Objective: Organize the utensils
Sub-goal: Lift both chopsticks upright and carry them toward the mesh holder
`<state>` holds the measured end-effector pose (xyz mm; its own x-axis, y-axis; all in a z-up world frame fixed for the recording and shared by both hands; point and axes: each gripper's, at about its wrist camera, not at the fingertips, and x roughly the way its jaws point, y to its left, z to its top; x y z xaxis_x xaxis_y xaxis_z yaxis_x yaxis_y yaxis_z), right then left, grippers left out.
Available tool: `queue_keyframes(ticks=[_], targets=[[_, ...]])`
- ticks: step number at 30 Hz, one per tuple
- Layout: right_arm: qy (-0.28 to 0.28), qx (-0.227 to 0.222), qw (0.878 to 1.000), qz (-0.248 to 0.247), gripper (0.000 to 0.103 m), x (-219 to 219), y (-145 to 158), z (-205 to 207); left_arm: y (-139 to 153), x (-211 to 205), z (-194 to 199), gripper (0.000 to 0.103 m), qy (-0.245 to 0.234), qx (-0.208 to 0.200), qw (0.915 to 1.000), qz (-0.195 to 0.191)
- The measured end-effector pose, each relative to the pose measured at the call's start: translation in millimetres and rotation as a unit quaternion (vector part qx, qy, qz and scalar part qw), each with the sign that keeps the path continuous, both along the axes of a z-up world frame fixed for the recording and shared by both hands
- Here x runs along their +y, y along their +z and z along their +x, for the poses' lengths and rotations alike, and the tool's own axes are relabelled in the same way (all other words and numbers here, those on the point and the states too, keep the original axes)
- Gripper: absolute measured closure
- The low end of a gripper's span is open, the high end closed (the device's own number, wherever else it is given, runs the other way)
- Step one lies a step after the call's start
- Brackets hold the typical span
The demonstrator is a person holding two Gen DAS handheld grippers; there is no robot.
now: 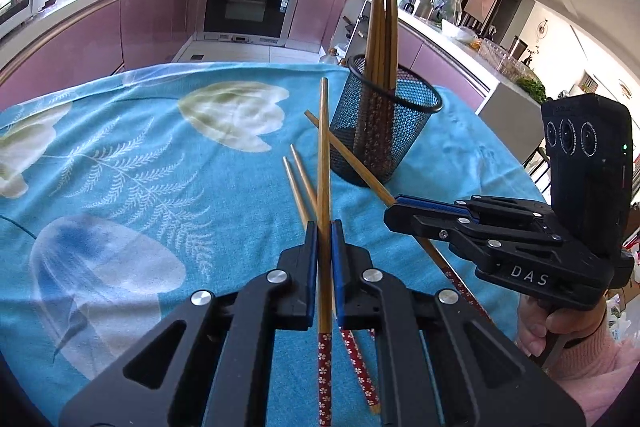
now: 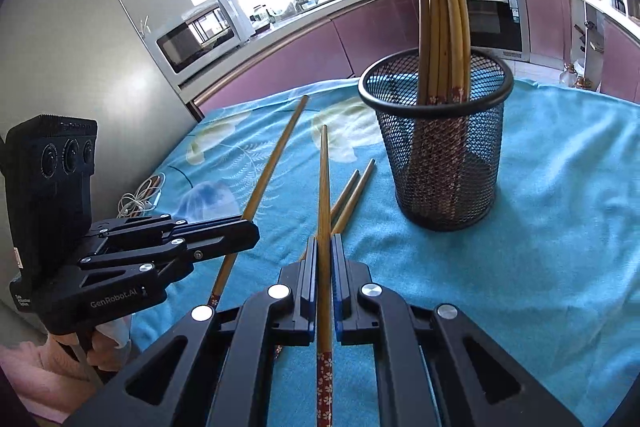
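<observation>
A black mesh cup (image 1: 382,131) (image 2: 444,147) stands on the blue floral cloth and holds several bamboo chopsticks (image 1: 383,23) (image 2: 442,19). My left gripper (image 1: 324,227) is shut on one chopstick (image 1: 323,155) with a red patterned end, held above the cloth. My right gripper (image 2: 324,241) is shut on another chopstick (image 2: 324,195); it also shows in the left wrist view (image 1: 394,211). My left gripper shows at the left of the right wrist view (image 2: 250,231). Two loose chopsticks (image 1: 298,183) (image 2: 354,191) lie on the cloth near the cup.
The blue floral cloth (image 1: 140,167) (image 2: 560,227) covers the table. A white cable (image 2: 138,199) lies at its left edge. Pink kitchen cabinets, an oven (image 1: 250,3) and a microwave (image 2: 200,31) stand behind the table.
</observation>
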<state>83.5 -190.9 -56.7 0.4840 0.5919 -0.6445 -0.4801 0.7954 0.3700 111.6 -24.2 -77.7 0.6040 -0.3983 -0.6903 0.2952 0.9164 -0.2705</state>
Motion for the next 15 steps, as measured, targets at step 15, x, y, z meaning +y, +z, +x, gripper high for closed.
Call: queue_keyframes(ticks=[15], targets=[[0.009, -0.039, 0.998, 0.039, 0.097, -16, 26, -11, 28, 2, -15, 0.096, -0.012, -0.03, 0.9991, -0.028]])
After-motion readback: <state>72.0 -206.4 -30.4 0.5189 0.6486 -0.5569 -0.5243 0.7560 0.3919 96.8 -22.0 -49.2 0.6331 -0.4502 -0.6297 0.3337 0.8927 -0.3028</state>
